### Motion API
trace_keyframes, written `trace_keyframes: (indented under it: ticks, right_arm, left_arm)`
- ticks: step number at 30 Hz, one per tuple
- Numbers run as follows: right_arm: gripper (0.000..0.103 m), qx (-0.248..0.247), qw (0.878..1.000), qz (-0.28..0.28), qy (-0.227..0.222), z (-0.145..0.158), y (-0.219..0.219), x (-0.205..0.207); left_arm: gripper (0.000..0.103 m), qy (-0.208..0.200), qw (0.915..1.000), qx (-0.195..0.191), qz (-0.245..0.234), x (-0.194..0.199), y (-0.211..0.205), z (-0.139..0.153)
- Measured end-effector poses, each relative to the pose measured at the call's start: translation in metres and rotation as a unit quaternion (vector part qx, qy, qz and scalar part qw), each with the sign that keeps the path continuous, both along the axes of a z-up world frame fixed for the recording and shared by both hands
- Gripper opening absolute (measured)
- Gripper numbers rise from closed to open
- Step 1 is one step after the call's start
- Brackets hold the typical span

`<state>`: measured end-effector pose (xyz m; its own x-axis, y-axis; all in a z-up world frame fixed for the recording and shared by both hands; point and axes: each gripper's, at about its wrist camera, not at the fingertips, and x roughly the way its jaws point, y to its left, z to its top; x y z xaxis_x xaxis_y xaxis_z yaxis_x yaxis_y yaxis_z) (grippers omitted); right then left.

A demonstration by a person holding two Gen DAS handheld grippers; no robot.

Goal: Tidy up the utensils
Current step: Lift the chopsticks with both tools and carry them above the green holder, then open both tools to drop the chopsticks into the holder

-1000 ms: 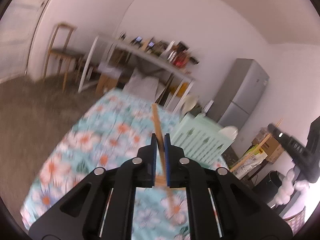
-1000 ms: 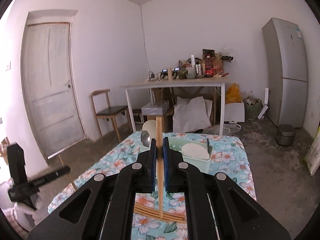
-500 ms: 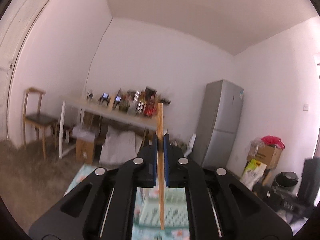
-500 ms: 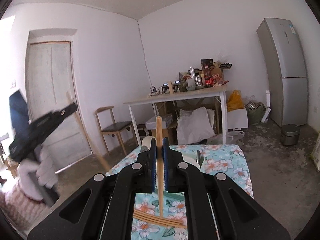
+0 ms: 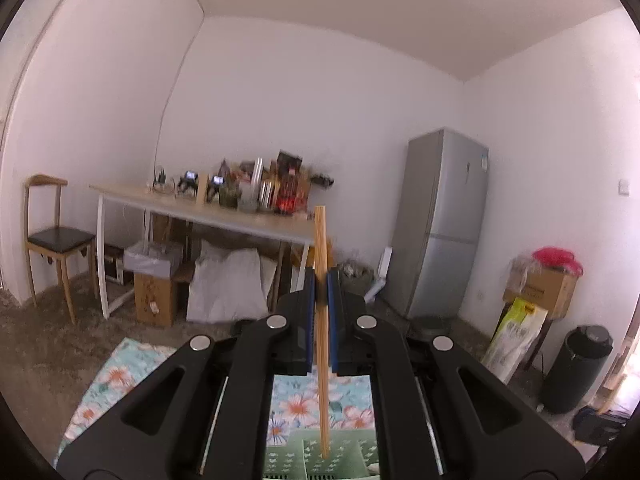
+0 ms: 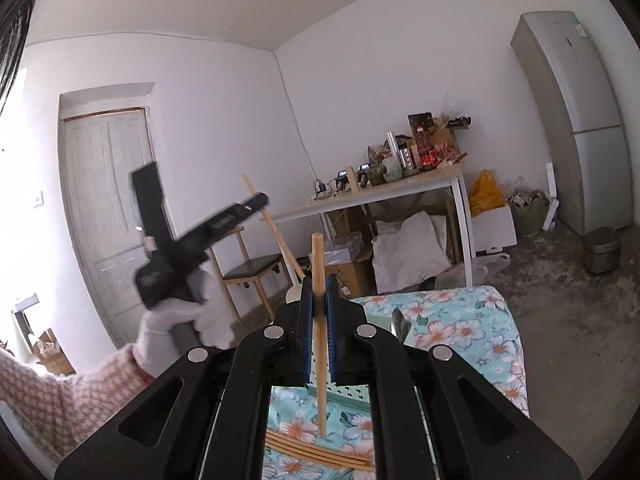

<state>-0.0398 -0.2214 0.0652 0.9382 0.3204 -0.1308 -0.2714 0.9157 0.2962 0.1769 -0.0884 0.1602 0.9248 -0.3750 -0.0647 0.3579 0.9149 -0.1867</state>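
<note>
My left gripper (image 5: 320, 278) is shut on a wooden chopstick (image 5: 321, 236) that stands upright between the blue pads, its lower end over the green slotted utensil holder (image 5: 316, 462). My right gripper (image 6: 319, 282) is shut on a second chopstick (image 6: 318, 256), also upright, above the floral tablecloth (image 6: 460, 320). In the right wrist view, a white-gloved hand (image 6: 176, 320) holds the left gripper (image 6: 260, 202) up at the left with its chopstick (image 6: 280, 240) slanting. Several more chopsticks (image 6: 320, 454) lie on the cloth below. Part of the green holder (image 6: 352, 394) shows between the right jaws.
A metal spoon (image 6: 398, 320) stands by the holder. Behind the floral table are a cluttered white table (image 5: 240, 220), a wooden chair (image 5: 56, 240), a grey fridge (image 5: 444, 224), a white door (image 6: 108, 208) and a dark bin (image 5: 580, 364).
The left gripper has risen and swung up from over the tablecloth, carrying its chopstick; in the right wrist view it climbed from low left towards the middle. The right gripper drifted slightly.
</note>
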Motion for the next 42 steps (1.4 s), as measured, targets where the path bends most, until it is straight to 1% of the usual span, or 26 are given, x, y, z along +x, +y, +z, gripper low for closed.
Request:
trace_keyframes:
  ticks: [4, 7, 9, 11, 12, 14, 16, 17, 18, 19, 21, 23, 25, 26, 30, 31, 33, 35, 38, 42]
  right_arm:
    - [0.006, -0.002, 1.000, 0.001, 0.009, -0.004, -0.001, 0.008]
    - [0.006, -0.003, 1.000, -0.002, 0.014, -0.005, -0.001, 0.010]
    - [0.006, -0.002, 1.000, -0.004, 0.017, -0.005, 0.000, 0.009]
    - [0.006, -0.002, 1.000, -0.005, 0.018, -0.004, 0.001, 0.007]
    - [0.006, -0.003, 1.000, -0.006, 0.018, -0.003, 0.002, 0.007]
    - [0.006, -0.006, 1.000, -0.008, 0.017, 0.000, 0.005, 0.005]
    - [0.006, -0.007, 1.000, -0.006, 0.016, 0.003, 0.008, 0.003]
    - [0.006, -0.008, 1.000, -0.005, 0.014, 0.005, 0.010, 0.002]
    - [0.006, -0.010, 1.000, -0.002, 0.011, 0.008, 0.011, 0.001]
    - [0.006, -0.012, 1.000, 0.000, 0.009, 0.011, 0.013, 0.000]
    - [0.006, -0.019, 1.000, 0.004, 0.002, 0.020, 0.017, -0.002]
    - [0.006, -0.028, 1.000, 0.009, -0.009, 0.031, 0.022, -0.004]
    - [0.006, -0.039, 0.999, 0.013, -0.022, 0.045, 0.026, -0.005]
    - [0.006, -0.043, 0.999, 0.013, -0.028, 0.049, 0.028, -0.006]
    - [0.006, -0.070, 0.996, 0.005, -0.045, 0.073, 0.038, 0.005]
    - [0.006, -0.075, 0.996, 0.002, -0.048, 0.079, 0.040, 0.010]
    - [0.006, -0.082, 0.995, -0.006, -0.053, 0.087, 0.042, 0.019]
    - [0.006, -0.088, 0.994, -0.013, -0.056, 0.094, 0.047, 0.031]
    - [0.006, -0.110, 0.992, -0.033, -0.058, 0.098, 0.055, 0.051]
    - [0.006, -0.132, 0.989, -0.051, -0.038, 0.087, 0.069, 0.085]
  left_arm:
    - [0.005, 0.033, 0.9992, 0.023, 0.005, 0.022, -0.008, -0.027]
    - [0.005, 0.045, 0.9986, 0.023, 0.012, 0.028, -0.005, -0.038]
    - [0.007, 0.048, 0.9986, 0.020, 0.013, 0.026, -0.001, -0.040]
    - [0.017, 0.047, 0.9985, 0.020, 0.019, 0.020, 0.004, -0.039]
    - [0.020, 0.046, 0.9985, 0.020, 0.021, 0.017, 0.006, -0.038]
    - [0.022, 0.043, 0.9986, 0.018, 0.022, 0.008, 0.011, -0.033]
    - [0.032, 0.041, 0.9987, 0.014, 0.025, -0.002, 0.017, -0.028]
    - [0.034, 0.039, 0.9988, 0.010, 0.028, -0.008, 0.022, -0.026]
    - [0.039, 0.039, 0.9987, 0.006, 0.031, -0.016, 0.029, -0.023]
    - [0.045, 0.041, 0.9986, 0.003, 0.035, -0.021, 0.033, -0.022]
    - [0.052, 0.052, 0.9976, -0.007, 0.045, -0.031, 0.045, -0.022]
    - [0.057, 0.070, 0.9958, -0.021, 0.056, -0.042, 0.062, -0.028]
    - [0.065, 0.087, 0.9935, -0.031, 0.067, -0.054, 0.078, -0.037]
    - [0.066, 0.095, 0.9923, -0.034, 0.072, -0.059, 0.086, -0.043]
    - [0.076, 0.123, 0.9881, -0.033, 0.086, -0.077, 0.113, -0.069]
    - [0.080, 0.137, 0.9865, -0.032, 0.084, -0.081, 0.122, -0.080]
    - [0.084, 0.155, 0.9841, -0.032, 0.082, -0.087, 0.132, -0.094]
    - [0.085, 0.173, 0.9807, -0.032, 0.084, -0.094, 0.143, -0.111]
    - [0.089, 0.190, 0.9768, -0.034, 0.092, -0.103, 0.157, -0.130]
    - [0.092, 0.207, 0.9727, -0.038, 0.098, -0.109, 0.171, -0.149]
